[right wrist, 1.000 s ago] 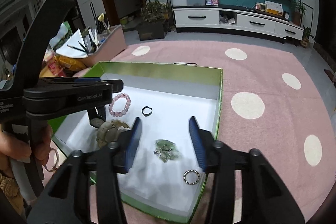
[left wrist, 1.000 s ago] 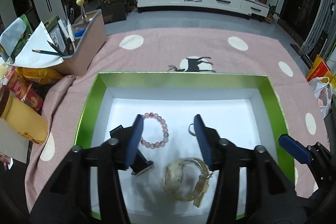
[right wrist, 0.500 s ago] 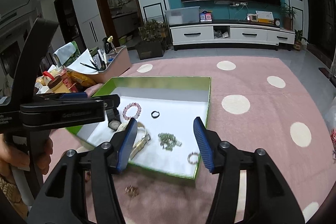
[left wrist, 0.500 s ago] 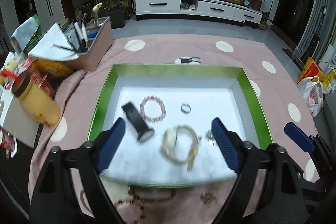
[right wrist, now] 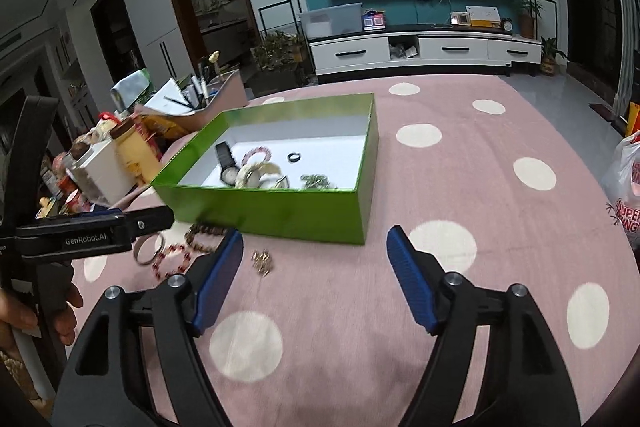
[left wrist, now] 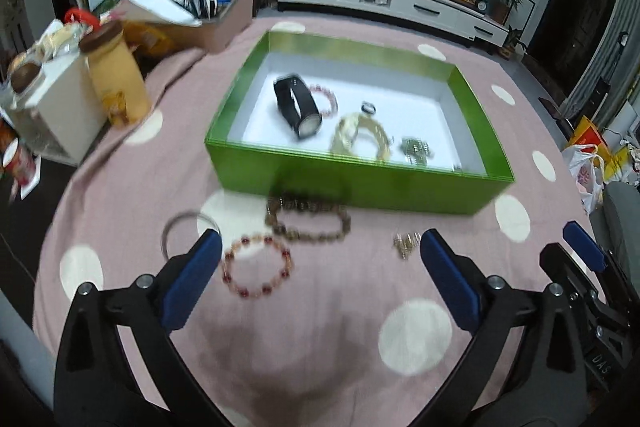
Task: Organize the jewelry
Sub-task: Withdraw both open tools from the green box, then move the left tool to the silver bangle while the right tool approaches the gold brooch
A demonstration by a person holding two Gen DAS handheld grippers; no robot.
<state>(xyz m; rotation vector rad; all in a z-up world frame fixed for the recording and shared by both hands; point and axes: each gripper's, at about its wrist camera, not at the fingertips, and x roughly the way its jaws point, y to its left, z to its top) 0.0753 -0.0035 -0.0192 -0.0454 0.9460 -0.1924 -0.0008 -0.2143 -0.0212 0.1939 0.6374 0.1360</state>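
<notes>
A green box (left wrist: pixel 352 183) sits near the middle of the pink dotted cloth (left wrist: pixel 320 307). Inside it lie a black watch (left wrist: pixel 298 105), a pink bead bracelet (left wrist: pixel 326 99), a small dark ring (left wrist: pixel 368 107), a pale yellow watch (left wrist: pixel 360 137) and a green trinket (left wrist: pixel 416 148). On the cloth, by the near wall of the box, lie a brown bead bracelet (left wrist: pixel 306 217), a red bead bracelet (left wrist: pixel 256 271), a silver bangle (left wrist: pixel 186 229) and a small gold piece (left wrist: pixel 406 242). The left gripper (left wrist: pixel 316 259) and the right gripper (right wrist: pixel 314 251) both hang above the cloth, spread wide and holding nothing. A yellow jar (left wrist: pixel 116 75) stands at the left edge.
</notes>
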